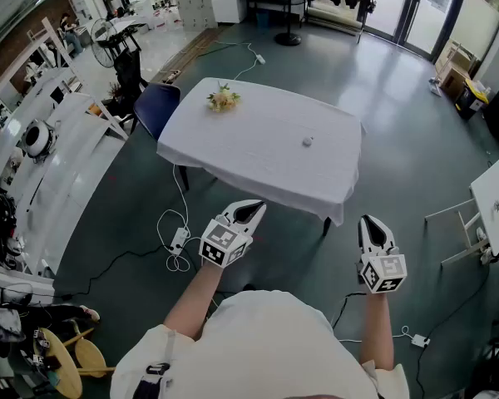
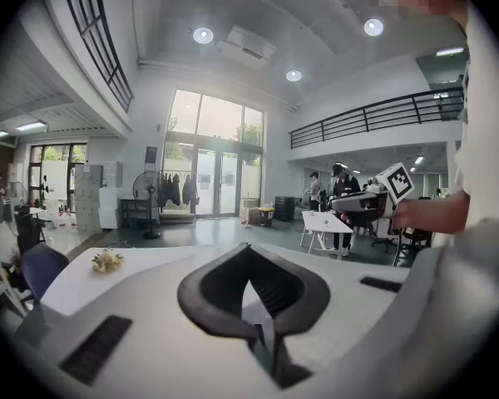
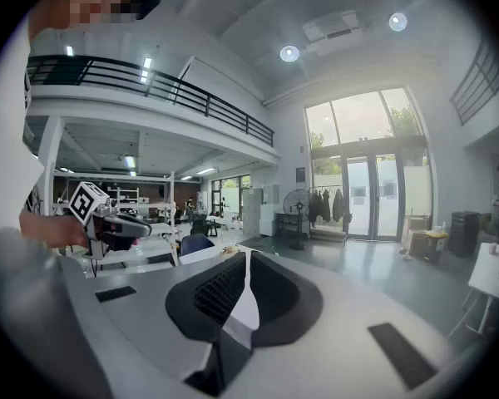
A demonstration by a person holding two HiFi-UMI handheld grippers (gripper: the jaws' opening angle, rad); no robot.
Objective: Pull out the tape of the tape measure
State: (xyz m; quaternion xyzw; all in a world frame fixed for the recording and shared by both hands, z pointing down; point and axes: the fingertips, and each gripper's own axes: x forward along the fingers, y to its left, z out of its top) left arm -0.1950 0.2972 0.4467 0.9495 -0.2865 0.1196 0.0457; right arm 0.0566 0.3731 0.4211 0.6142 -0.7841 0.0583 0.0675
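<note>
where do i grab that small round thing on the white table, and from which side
Probably across its round body, coming from above over the near edge: the small round thing lies alone on the white cloth, free all round. Any pull tab is too small to see from here.

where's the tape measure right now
Head view: the tape measure lies on the white table, right of centre, well apart from the flowers at its far-left corner.

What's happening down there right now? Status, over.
Left gripper and right gripper shut, empty, short of the white-clothed table. Small round pale tape measure lies untouched on it. Nothing between.
</note>
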